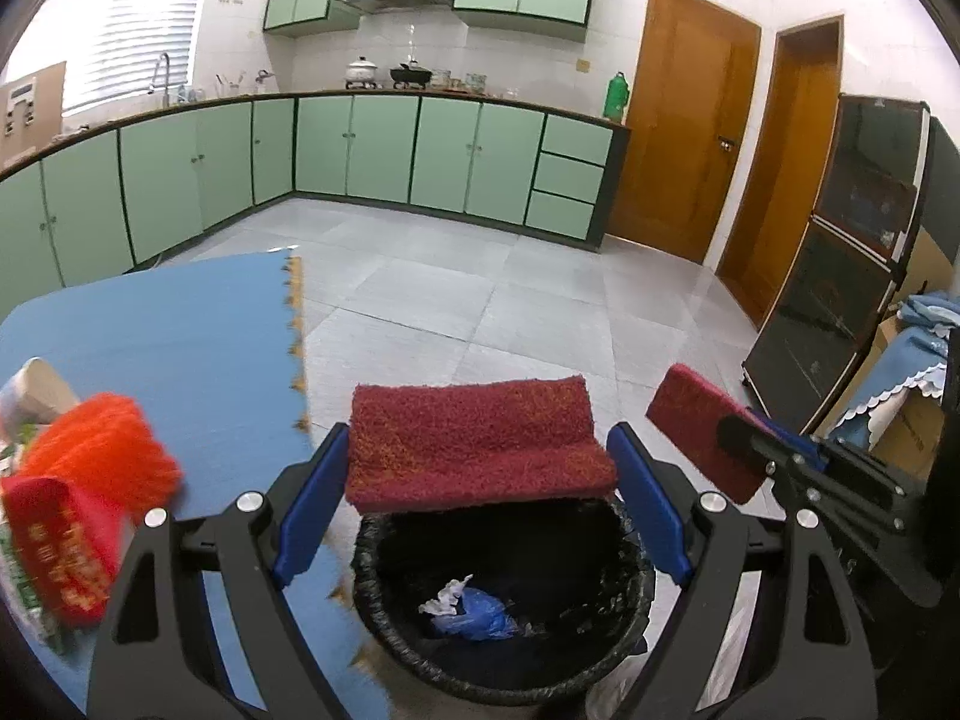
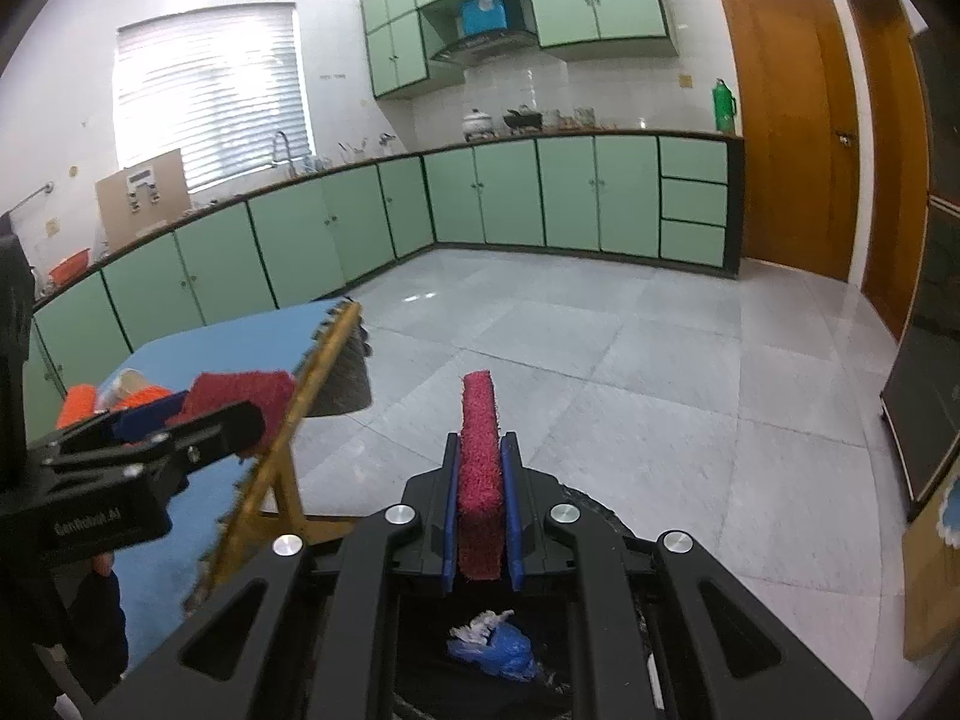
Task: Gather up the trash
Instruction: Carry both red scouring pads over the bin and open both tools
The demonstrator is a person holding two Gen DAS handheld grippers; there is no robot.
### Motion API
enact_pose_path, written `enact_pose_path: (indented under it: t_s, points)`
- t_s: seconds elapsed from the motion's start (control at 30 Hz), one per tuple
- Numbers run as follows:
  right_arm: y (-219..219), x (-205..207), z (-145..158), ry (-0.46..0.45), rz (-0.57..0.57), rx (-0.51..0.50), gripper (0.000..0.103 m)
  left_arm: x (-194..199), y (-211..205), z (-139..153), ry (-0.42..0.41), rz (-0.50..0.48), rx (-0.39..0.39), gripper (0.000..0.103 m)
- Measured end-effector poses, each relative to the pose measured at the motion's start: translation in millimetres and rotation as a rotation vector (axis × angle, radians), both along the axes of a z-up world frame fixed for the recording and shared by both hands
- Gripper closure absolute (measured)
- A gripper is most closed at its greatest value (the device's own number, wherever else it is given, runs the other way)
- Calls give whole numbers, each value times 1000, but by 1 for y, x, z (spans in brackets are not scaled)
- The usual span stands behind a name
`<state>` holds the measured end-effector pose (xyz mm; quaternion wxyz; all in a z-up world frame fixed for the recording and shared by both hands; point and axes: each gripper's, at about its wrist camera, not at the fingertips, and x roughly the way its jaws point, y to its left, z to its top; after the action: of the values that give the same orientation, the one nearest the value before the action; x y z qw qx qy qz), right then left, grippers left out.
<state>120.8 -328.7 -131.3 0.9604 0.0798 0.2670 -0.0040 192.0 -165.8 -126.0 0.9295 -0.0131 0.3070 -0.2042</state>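
Note:
My left gripper [image 1: 480, 504] holds a dark red scouring pad [image 1: 480, 438] flat between its blue pads, right over the black-lined trash bin [image 1: 384, 600]. Its jaws stand wide, closed on the pad's ends. My right gripper [image 2: 480, 516] is shut on a second red scouring pad [image 2: 479, 456], held on edge above the same bin [image 2: 600, 510]. Blue and white crumpled trash [image 1: 471, 603] lies in the bin and shows in the right wrist view [image 2: 495, 648]. The right gripper and its pad [image 1: 702, 432] show at the right of the left wrist view.
A table with a blue cloth [image 1: 180, 336] stands to the left, with an orange scrubber [image 1: 102, 444], a red packet [image 1: 60, 546] and a cup [image 1: 33, 390] on it. Green kitchen cabinets [image 1: 384, 150] line the far walls. A dark cabinet [image 1: 840, 264] stands right.

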Motion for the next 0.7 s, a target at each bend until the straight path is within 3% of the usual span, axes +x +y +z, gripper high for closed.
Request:
enact_pose_path:
  t_s: [0.43,0.5,0.7]
  points:
    - [-31,32,-51,106,-24,24,89,45,-41,-41,98,-56,24,20]
    - [-35,36,-61,126,-29,27,70,52,-46,-46,120,-67,21,19]
    - [-48,38,-75,159,-61,39,49,65,-48,-51,163,-81,-14,17]
